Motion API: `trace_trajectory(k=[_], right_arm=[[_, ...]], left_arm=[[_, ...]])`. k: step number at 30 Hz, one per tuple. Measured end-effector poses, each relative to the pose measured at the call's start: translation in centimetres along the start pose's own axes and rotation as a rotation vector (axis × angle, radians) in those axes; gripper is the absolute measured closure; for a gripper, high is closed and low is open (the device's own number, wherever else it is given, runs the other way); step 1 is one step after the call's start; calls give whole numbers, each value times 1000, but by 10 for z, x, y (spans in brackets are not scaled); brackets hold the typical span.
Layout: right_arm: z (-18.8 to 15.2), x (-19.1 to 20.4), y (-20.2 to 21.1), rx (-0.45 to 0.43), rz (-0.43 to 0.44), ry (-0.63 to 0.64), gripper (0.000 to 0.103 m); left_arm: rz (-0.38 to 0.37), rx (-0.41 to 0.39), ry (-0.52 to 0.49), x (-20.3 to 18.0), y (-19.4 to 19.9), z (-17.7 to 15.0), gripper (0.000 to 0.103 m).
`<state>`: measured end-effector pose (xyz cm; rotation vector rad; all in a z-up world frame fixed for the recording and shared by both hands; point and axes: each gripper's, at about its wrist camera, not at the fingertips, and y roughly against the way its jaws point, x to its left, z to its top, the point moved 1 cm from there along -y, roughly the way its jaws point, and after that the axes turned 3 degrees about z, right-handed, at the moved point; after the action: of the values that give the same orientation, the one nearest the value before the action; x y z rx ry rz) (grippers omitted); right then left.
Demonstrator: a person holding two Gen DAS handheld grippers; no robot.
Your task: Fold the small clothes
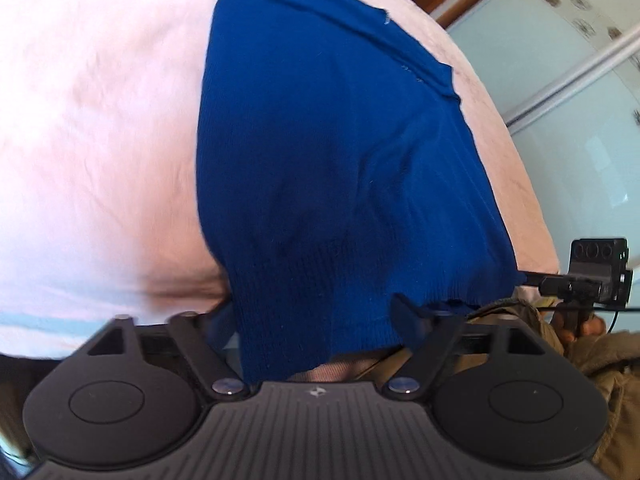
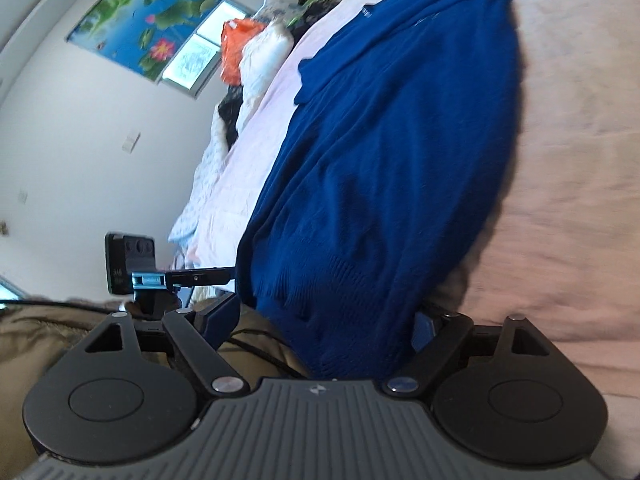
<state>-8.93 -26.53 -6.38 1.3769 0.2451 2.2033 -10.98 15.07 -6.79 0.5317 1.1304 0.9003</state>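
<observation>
the blue sweater (image 1: 340, 168) lies spread on a pale pink bed (image 1: 100, 140), its ribbed hem hanging over the near edge toward both cameras.

the left gripper (image 1: 316, 320) points steeply down at the bed edge. its jaws stand partly apart with the hem draped between them; the cloth covers most of the left finger, and the right finger's tip (image 1: 400, 306) pokes out in front of the knit. whether the pads press the fabric cannot be told from this view. past the sweater's right corner, the other gripper's camera block (image 1: 598, 268) shows in the left wrist view, with a hand (image 1: 580, 326) below it and an olive sleeve (image 1: 600, 360) beneath that.

the right gripper (image 2: 324, 320) is tilted less steeply and rolled, so the room leans in its view. its jaws stand wide, the sweater (image 2: 392, 152) hem hanging into the gap between them; the left finger (image 2: 218, 314) is clear of the cloth, the right one is mostly hidden behind it. the fingers do not look closed on the fabric. to the left, the other gripper's camera block (image 2: 128, 262) sits just beside the hem's corner. a flower poster (image 2: 152, 16) hangs on the far wall, and a pile of clothes (image 2: 256, 52) rests at the bed's far end.
</observation>
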Motion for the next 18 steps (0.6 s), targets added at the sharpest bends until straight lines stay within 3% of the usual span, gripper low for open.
trace_trajectory(k=[1, 2, 3, 4, 6, 9, 18], right_arm=[[1, 1, -2, -2, -2, -2, 27], [2, 0, -5, -1, -3, -12, 31], [3, 2, -9, 13, -4, -10, 41], [2, 4, -14, 33, -13, 2, 60], [-1, 5, -25, 79, -52, 8, 83], [-4, 4, -25, 83, -61, 5, 88], [17, 29, 6, -69, -14, 53, 89]], left_arm=[[-2, 14, 11, 0, -4, 0, 55], [-5, 28, 24, -1, -8, 1, 71], [-16, 44, 20, -3, -10, 1, 83], [-22, 51, 10, -6, -11, 1, 87], [-7, 43, -22, -12, -9, 2, 90], [-12, 9, -44, -19, -1, 5, 92], [-23, -171, -185, -61, 28, 42, 92]])
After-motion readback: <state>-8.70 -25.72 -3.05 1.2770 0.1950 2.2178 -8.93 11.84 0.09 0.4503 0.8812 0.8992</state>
